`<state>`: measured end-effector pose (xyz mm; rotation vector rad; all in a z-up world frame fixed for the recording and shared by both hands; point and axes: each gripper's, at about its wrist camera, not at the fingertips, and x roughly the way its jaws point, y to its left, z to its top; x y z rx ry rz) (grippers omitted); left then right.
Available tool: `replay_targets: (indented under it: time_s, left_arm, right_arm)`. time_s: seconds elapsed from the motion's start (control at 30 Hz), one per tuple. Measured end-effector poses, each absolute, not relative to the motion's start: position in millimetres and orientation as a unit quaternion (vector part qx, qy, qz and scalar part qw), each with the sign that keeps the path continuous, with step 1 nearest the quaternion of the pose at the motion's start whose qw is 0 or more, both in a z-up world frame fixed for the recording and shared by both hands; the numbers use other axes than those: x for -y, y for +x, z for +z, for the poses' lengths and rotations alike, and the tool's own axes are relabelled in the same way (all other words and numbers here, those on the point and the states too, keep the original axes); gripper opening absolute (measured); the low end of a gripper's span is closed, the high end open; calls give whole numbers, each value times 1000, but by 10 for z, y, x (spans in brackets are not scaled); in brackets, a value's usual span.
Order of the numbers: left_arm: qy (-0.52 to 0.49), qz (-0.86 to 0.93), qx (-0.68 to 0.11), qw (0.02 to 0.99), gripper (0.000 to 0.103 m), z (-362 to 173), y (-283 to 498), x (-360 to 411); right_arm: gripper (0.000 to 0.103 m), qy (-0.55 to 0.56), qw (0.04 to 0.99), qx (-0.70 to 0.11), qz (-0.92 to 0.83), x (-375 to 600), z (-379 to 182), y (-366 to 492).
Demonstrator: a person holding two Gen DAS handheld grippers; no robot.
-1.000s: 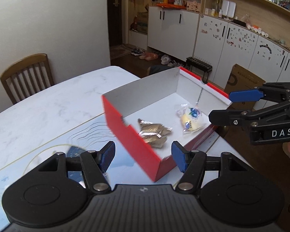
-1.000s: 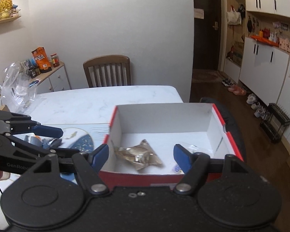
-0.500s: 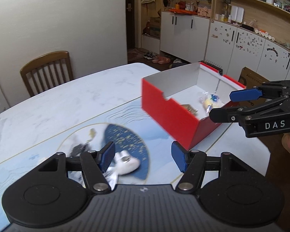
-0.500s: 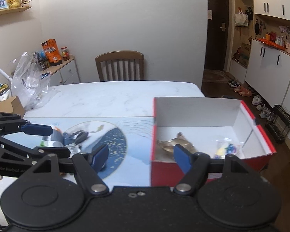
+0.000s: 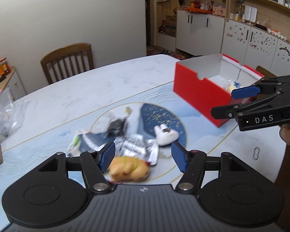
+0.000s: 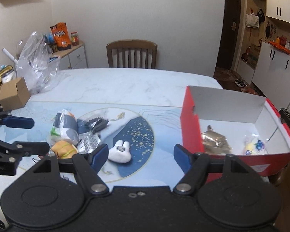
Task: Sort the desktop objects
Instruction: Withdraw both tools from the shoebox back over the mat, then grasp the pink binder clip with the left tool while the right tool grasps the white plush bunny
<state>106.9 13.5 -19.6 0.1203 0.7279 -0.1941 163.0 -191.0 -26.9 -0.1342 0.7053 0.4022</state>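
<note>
left tongs [image 5: 143,157] spread, empty | yellow toy [image 5: 128,168] just below | right tongs [image 6: 141,154] spread

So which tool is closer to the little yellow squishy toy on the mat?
The left. The left tool hangs right over the yellow toy, which shows between its open fingers. The right tool is further off, beside the white toy.

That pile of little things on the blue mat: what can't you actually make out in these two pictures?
- Left wrist view: the pile is motion-blurred; the black item can't be identified.
- Right wrist view: the left gripper covers part of the orange toy.
- Left wrist view: the red box wall hides most of its contents.
- Right wrist view: print on the silver packet is too small.
</note>
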Motion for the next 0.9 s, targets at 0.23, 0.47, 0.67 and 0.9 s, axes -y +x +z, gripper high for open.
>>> replay_targets:
  time_s: [0.23,0.47,0.67,0.9]
  left_arm:
    - [57,-65,-372,924,63,-445,1020,-378]
    - [62,-45,-389,918,63,-699,1014,-486]
    - [68,-42,-394,916,63,-839,1068,-489]
    - [74,-39,-401,912,63,-973,1136,-486]
  right_arm:
    - [76,-73,912,-354,196,1683,-492,1689]
    - [77,-73,909,-363,192,1547,-708,1789]
    - [77,-66,907,-374,183,1465,-875,1912]
    - [77,-57,902,-390,178,1372,-1069,2064]
